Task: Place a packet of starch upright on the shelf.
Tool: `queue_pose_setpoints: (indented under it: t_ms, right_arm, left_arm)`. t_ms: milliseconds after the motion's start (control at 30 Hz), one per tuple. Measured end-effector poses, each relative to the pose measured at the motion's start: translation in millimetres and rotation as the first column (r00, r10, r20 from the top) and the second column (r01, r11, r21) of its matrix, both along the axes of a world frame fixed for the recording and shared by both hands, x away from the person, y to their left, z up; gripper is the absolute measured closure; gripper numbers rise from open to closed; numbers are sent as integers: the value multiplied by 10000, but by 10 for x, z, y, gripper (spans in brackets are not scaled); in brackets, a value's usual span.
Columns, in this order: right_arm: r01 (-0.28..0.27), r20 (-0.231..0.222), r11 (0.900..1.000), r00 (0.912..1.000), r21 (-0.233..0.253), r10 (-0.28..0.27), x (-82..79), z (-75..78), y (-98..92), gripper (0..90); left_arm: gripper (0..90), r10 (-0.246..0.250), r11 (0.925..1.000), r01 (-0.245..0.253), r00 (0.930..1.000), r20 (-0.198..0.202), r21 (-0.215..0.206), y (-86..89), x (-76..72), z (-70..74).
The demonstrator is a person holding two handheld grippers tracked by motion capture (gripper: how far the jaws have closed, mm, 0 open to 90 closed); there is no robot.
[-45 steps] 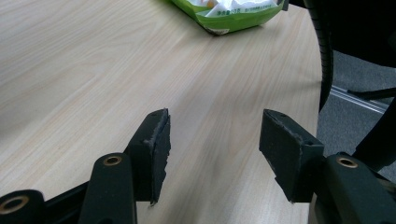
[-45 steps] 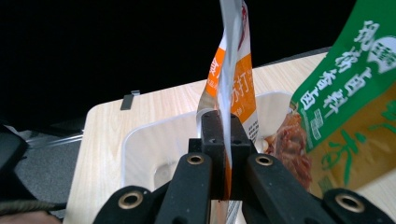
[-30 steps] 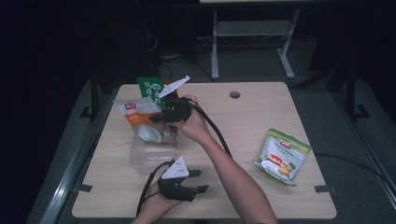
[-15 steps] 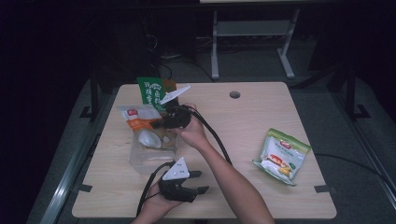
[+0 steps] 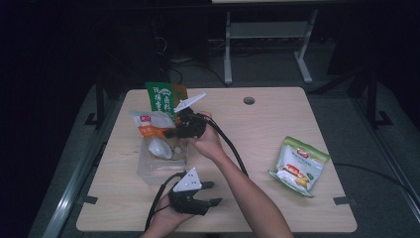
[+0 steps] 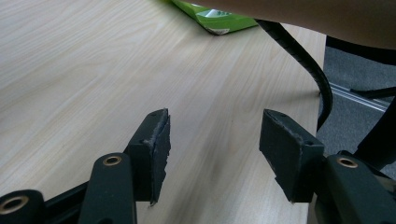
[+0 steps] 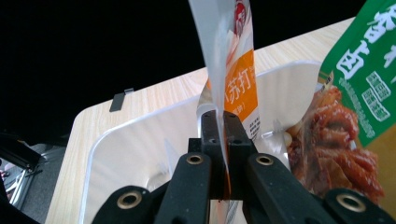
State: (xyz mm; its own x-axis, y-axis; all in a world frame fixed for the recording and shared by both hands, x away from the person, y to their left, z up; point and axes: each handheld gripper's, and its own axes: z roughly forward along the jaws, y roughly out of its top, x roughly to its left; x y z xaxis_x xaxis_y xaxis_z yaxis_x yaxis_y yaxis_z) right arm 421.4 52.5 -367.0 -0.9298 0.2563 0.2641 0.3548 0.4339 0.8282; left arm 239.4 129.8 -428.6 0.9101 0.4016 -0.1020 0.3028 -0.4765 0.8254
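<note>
Worktop [image 5: 297,208]: pale wood, wide, with a round cable hole [image 5: 249,100] near the far edge.
Clear plastic bin [image 5: 148,171]: sits left of centre on the worktop, open at the top; in the right gripper view its white rim [image 7: 140,123] curves just behind the jaws.
Green snack bag [image 5: 159,96]: stands upright at the bin's far side, reddish pieces showing through its clear window in the right gripper view [image 7: 359,84].
Light green snack pouch [image 5: 298,166]: lies flat on the right half of the worktop, well apart from the bin and both grippers.
White-and-orange snack packet [image 5: 148,125]: held up over the bin, tilted, its upper end toward the left; in the right gripper view [image 7: 236,70] it rises straight out of the jaws.
Right gripper [image 5: 173,133]: reaches across above the bin, jaws pressed together on the packet's lower edge, a firm pinch.
Left gripper [image 5: 210,193]: rests low at the near edge of the worktop, jaws spread wide with nothing between them; in the left gripper view [image 6: 215,140] bare wood shows through the gap.
</note>
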Motion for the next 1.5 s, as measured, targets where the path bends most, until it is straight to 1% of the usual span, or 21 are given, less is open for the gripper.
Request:
queue_pose_setpoints:
  t_ms: [33,233,267,300,333,667,700,800,867,900,933,1033,1167,1200,1300,1333,1367,1400,1433,1467,1500]
  right_arm:
    - [-33,-103,10000,9999,-35,33,-3,-8,-16,899]
    - [-112,-199,9999,9997,-47,111,3,-46,-55,898]
    - [-118,-317,9999,9994,-13,117,5,-56,-69,898]
    - [-74,-266,10000,9996,-60,73,8,-64,-78,898]
    - [-80,-367,10000,9993,-47,79,5,-65,-83,898]
    - [-115,-391,9996,9992,-261,104,12,-59,-99,887]
    - [-219,-619,9996,9979,-199,206,14,-58,-114,854]
    - [-280,-728,9995,9970,-131,270,11,-40,-154,821]
    - [-247,-661,9995,9975,-176,235,2,-19,-196,774]
    - [-247,-661,9995,9975,-176,235,2,-19,-196,774]
    - [-180,-607,9995,9980,-247,164,-1,-12,-220,764]
    - [-135,-652,9996,9978,-254,119,-16,13,-326,736]
    - [29,-698,9991,9975,-423,-59,-52,29,-475,707]
    - [29,-698,9991,9975,-423,-59,-52,29,-475,707]
    - [241,-698,9984,9972,-509,-276,-67,35,-622,691]
    - [241,-698,9984,9972,-509,-276,-67,35,-622,691]
    - [292,-722,9982,9968,-528,-330,-80,40,-698,684]
    - [292,-722,9982,9968,-528,-330,-80,40,-698,684]
    - [349,-694,9979,9968,-543,-386,-96,44,-776,682]
    - [349,-694,9979,9968,-543,-386,-96,44,-776,682]
    - [431,-644,9973,9968,-598,-469,-119,52,-851,678]
  left_arm:
    - [426,19,10000,-19,10000,-20,-12,2,4,-1]
    - [425,22,10000,-22,10000,-10,-5,-3,4,-2]
    - [425,61,9999,-61,10000,-45,-83,-12,-1,-4]
    - [425,73,9999,-74,10000,-60,-96,-20,-5,-6]
    - [424,3,10000,-3,10000,-12,13,-21,-3,-2]
    - [418,24,10000,-24,10000,-23,53,-33,-7,-16]
    - [417,30,10000,-30,10000,-13,76,-27,-2,-16]
    - [411,53,10000,-53,10000,-7,84,-26,2,-18]
    - [407,69,9999,-69,10000,6,105,-25,10,-20]
    - [407,80,9999,-80,10000,4,109,-26,12,-21]
    - [405,92,9999,-92,10000,-8,108,-27,13,-22]
    - [398,145,9998,-144,9999,-17,137,-37,14,-26]
    - [390,160,9997,-160,9999,-24,184,-61,19,-40]
    - [389,160,9997,-160,9999,-24,184,-61,19,-40]
    - [386,119,9996,-117,9999,-86,239,-84,20,-51]
    - [386,119,9996,-117,9999,-86,239,-84,20,-51]
    - [385,115,9996,-112,9998,-139,242,-95,19,-59]
    - [384,115,9996,-112,9998,-139,242,-95,19,-59]
    - [383,134,9997,-130,9997,-200,225,-99,17,-61]
    - [383,132,9997,-128,9997,-208,199,-100,19,-61]
    - [382,150,9997,-146,9997,-198,187,-105,20,-58]
